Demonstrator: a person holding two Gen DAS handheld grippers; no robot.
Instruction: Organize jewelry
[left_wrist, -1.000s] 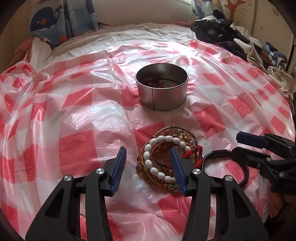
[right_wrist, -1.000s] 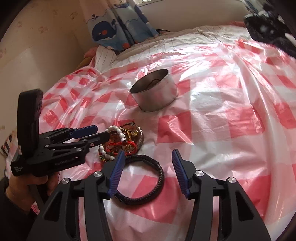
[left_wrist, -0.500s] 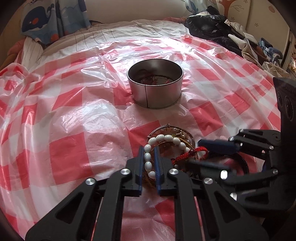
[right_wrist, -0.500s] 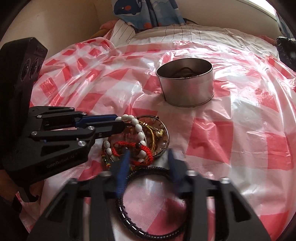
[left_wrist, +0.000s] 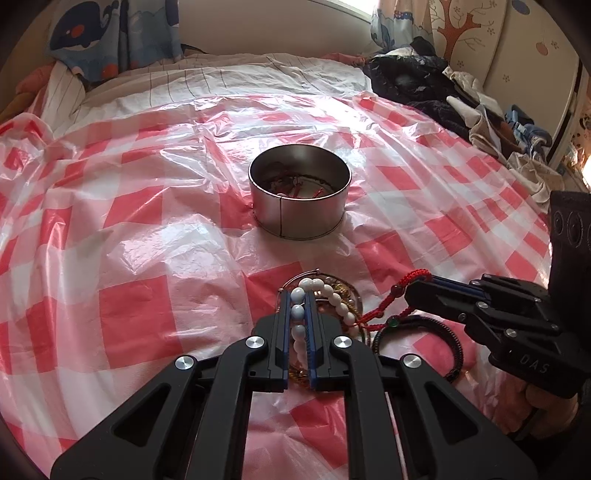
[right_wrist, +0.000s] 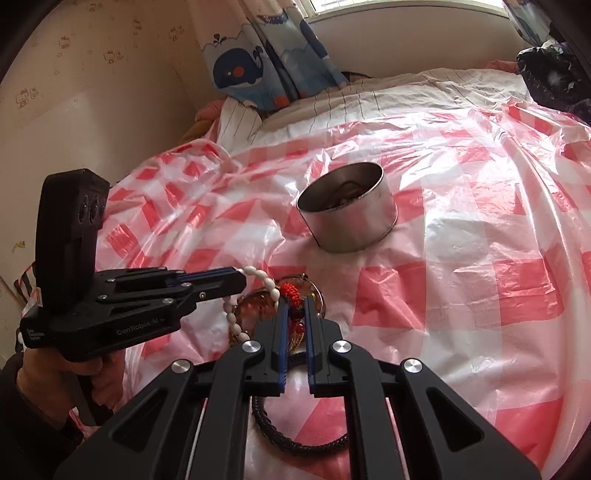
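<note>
In the left wrist view my left gripper (left_wrist: 298, 295) is shut on a white bead bracelet (left_wrist: 334, 295), with beads clamped between its blue pads. My right gripper (right_wrist: 295, 301) is closing its jaws on a red cord bracelet (right_wrist: 290, 290), and the pads pinch the cord. From the left, the red cord bracelet (left_wrist: 384, 302) runs taut up to the right gripper (left_wrist: 410, 293). Both bracelets come from a small heap with amber beads and a wire bangle (left_wrist: 317, 274). A black braided bracelet (right_wrist: 295, 439) lies nearest. Farther off stands an open round metal tin (left_wrist: 299, 199) holding some jewelry.
A red-and-white checked plastic sheet (left_wrist: 129, 221) covers the bed. Dark clothes (left_wrist: 424, 88) are piled at the back right. A whale-print curtain (right_wrist: 258, 66) hangs behind. A person's hand (right_wrist: 74, 373) holds the left gripper (right_wrist: 240, 282).
Both grippers went from open to shut. The left closed on the white beads. The right moved off the black bracelet to the heap and pinched the red cord, lifting it.
</note>
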